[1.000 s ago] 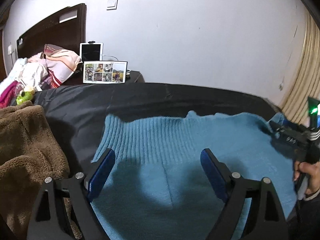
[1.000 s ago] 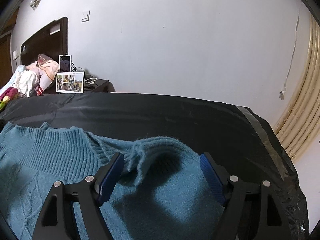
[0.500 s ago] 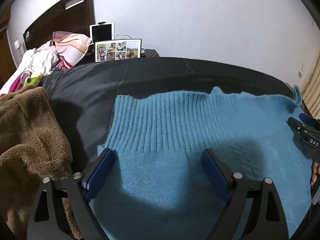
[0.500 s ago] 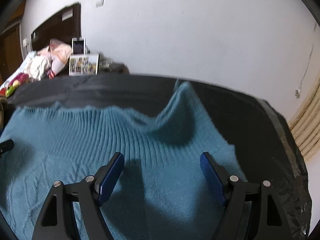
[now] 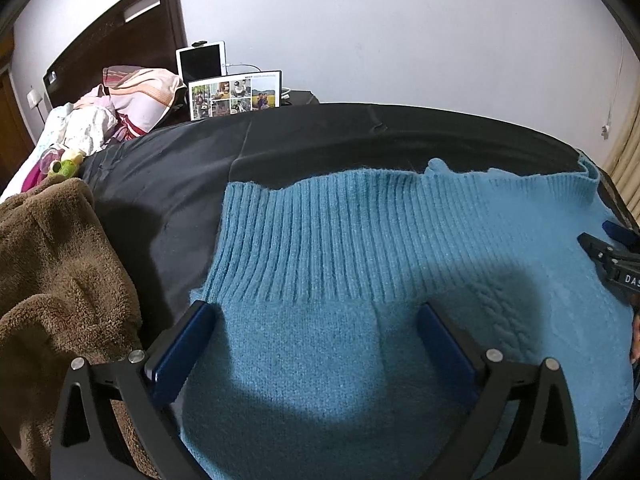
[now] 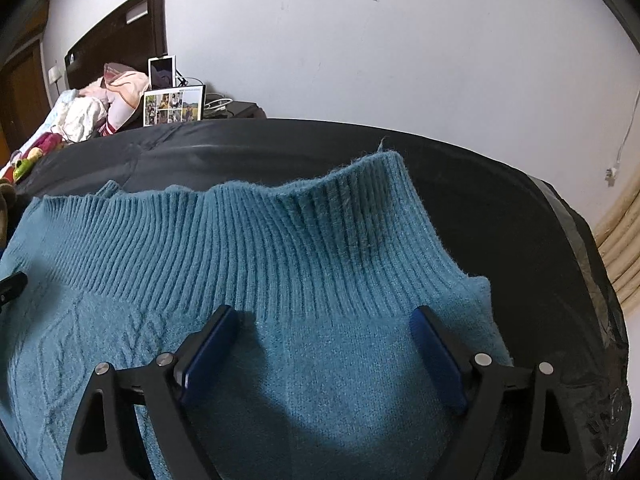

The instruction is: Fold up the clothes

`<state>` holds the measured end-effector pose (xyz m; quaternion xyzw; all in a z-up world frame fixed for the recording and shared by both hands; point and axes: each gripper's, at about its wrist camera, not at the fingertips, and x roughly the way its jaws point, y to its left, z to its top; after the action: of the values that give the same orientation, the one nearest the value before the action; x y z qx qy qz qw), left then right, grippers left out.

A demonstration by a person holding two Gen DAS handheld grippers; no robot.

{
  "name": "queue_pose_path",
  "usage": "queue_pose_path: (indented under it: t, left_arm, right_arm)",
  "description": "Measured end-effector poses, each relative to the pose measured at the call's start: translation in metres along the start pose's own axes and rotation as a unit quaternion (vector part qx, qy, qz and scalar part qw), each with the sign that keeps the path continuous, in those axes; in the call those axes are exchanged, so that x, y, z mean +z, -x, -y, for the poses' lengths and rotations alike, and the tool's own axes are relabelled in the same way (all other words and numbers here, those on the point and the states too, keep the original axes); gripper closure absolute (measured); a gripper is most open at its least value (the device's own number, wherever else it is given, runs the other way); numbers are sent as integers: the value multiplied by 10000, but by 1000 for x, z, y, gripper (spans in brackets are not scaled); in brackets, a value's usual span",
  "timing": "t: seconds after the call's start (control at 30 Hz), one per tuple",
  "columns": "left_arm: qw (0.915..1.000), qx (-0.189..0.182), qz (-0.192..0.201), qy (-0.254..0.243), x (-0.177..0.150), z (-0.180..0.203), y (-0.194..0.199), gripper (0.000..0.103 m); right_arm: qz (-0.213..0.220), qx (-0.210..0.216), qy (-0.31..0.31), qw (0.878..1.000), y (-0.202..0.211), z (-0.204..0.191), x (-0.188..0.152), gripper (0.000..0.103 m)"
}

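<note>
Left wrist view: brown fleece blanket point(image 5: 60, 280) crowds sweater's left edge, blue sweater point(image 5: 360, 260) flat on black bedcover point(image 5: 180, 168), left gripper point(image 5: 316, 332) and right gripper point(image 6: 320, 332) jaws just widened, holding nothing, bare cover beyond ribbed hem.

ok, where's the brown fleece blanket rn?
Left wrist view, far left: brown fleece blanket bunched on the black bed cover, just left of the blue sweater.

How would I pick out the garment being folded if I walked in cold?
Find the dark sheet covering the bed by the white wall. Spread flat on it, right ahead of both open tongs, lies a blue knitted sweater with a wide ribbed band along its far edge. The only neighbouring fabric is a fuzzy brown blanket to its left.
</note>
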<state>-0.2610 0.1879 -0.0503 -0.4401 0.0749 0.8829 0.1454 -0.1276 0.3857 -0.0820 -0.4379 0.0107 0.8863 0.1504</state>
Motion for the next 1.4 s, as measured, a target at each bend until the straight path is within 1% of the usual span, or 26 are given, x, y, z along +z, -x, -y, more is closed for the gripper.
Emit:
queue_pose_path:
  t: [0.37, 0.6, 0.83, 1.2, 1.4]
  left_arm:
    - [10000, 14, 21, -11, -2, 0, 3, 1]
    - [10000, -31, 42, 24, -4, -1, 5, 1]
    - [9999, 122, 52, -40, -6, 4, 5, 1]
    - [10000, 52, 54, 2, -5, 1, 3, 1]
    - [10000, 52, 54, 2, -5, 1, 3, 1]
  right_arm:
    - [58, 171, 112, 9998, 2, 7, -4, 12]
    - [68, 142, 111, 9998, 2, 7, -3, 12]
    - [93, 201, 52, 9997, 4, 11, -5, 12]
    - [116, -36, 155, 9998, 7, 5, -6, 11]
    - [75, -82, 136, 9998, 4, 4, -4, 11]
